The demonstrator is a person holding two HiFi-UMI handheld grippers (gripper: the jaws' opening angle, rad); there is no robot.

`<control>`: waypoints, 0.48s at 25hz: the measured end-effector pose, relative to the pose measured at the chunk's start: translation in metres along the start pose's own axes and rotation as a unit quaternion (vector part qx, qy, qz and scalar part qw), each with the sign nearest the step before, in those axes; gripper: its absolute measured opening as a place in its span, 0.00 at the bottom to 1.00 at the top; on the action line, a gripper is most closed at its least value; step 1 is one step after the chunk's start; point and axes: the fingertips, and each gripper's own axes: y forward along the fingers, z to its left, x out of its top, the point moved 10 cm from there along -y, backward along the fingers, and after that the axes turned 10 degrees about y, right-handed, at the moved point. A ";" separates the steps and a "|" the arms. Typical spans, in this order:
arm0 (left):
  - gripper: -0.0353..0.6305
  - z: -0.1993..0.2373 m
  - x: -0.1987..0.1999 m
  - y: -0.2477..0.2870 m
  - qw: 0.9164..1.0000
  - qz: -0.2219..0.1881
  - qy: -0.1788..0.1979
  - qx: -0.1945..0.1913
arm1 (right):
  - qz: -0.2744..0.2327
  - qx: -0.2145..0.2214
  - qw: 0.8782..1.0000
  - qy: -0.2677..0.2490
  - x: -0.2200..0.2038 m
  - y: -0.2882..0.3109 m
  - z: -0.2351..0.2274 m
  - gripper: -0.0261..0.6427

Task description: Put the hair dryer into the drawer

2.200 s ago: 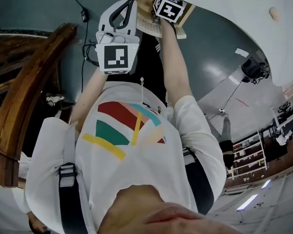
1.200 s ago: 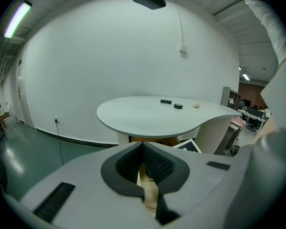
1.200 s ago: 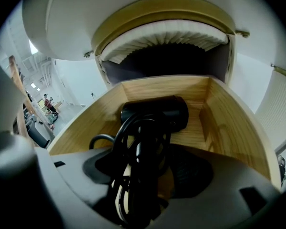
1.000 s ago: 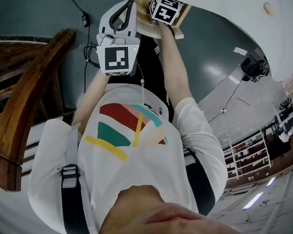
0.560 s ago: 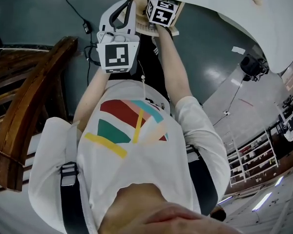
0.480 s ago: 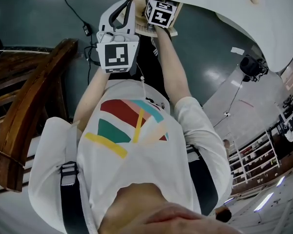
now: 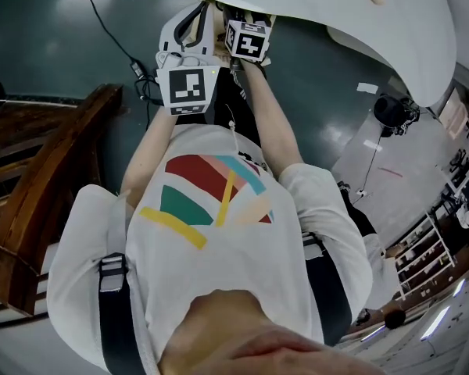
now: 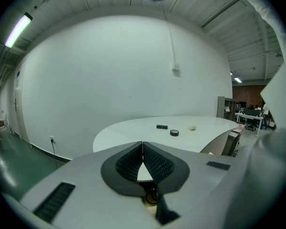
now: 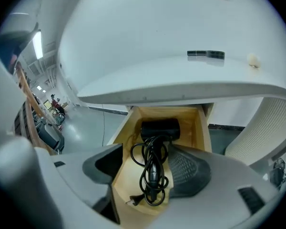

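Note:
The black hair dryer (image 9: 158,130) lies inside the open wooden drawer (image 9: 201,128), its cord (image 9: 150,175) coiled over its handle. My right gripper (image 9: 150,165) is open just over the drawer's front edge, one finger on each side of the cord and nothing held between them. My left gripper (image 8: 142,149) is shut on nothing and points out over the white table (image 8: 148,128). In the head view both marker cubes, left (image 7: 188,91) and right (image 7: 247,41), sit side by side under the table's rim (image 7: 313,6), which hides the drawer there.
A wooden bench (image 7: 47,194) stands at the left, and a cable (image 7: 109,30) trails over the green floor. A ribbed white chair back (image 9: 262,128) stands right of the drawer. Small items (image 8: 174,133) lie on the tabletop.
Both grippers have moved up the head view toward the table's rim. The wooden drawer, visible under the right gripper earlier, is now hidden below the tabletop there.

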 end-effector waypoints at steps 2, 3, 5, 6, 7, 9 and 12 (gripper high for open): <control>0.08 0.001 0.003 0.001 1.000 -0.007 0.000 0.002 | 0.004 -0.003 1.000 -0.006 -0.003 -0.008 0.002 0.49; 0.08 0.001 0.005 0.001 1.000 -0.010 0.000 0.003 | 0.005 -0.004 1.000 -0.009 -0.005 -0.012 0.004 0.49; 0.08 0.002 0.006 0.001 1.000 -0.016 -0.001 0.005 | 0.004 -0.006 1.000 -0.009 -0.010 -0.019 0.007 0.49; 0.08 0.003 0.007 0.002 1.000 -0.018 -0.002 0.006 | 0.002 -0.007 1.000 -0.007 -0.012 -0.022 0.008 0.49; 0.08 0.003 0.009 0.002 1.000 -0.020 -0.001 0.006 | -0.001 -0.007 1.000 -0.005 -0.013 -0.026 0.009 0.49; 0.08 0.002 0.011 0.004 1.000 -0.024 0.000 0.005 | -0.012 -0.004 1.000 -0.006 -0.013 -0.037 0.011 0.49; 0.08 0.001 0.014 0.005 1.000 -0.027 0.001 0.004 | -0.040 0.007 0.999 -0.013 -0.006 -0.059 0.015 0.49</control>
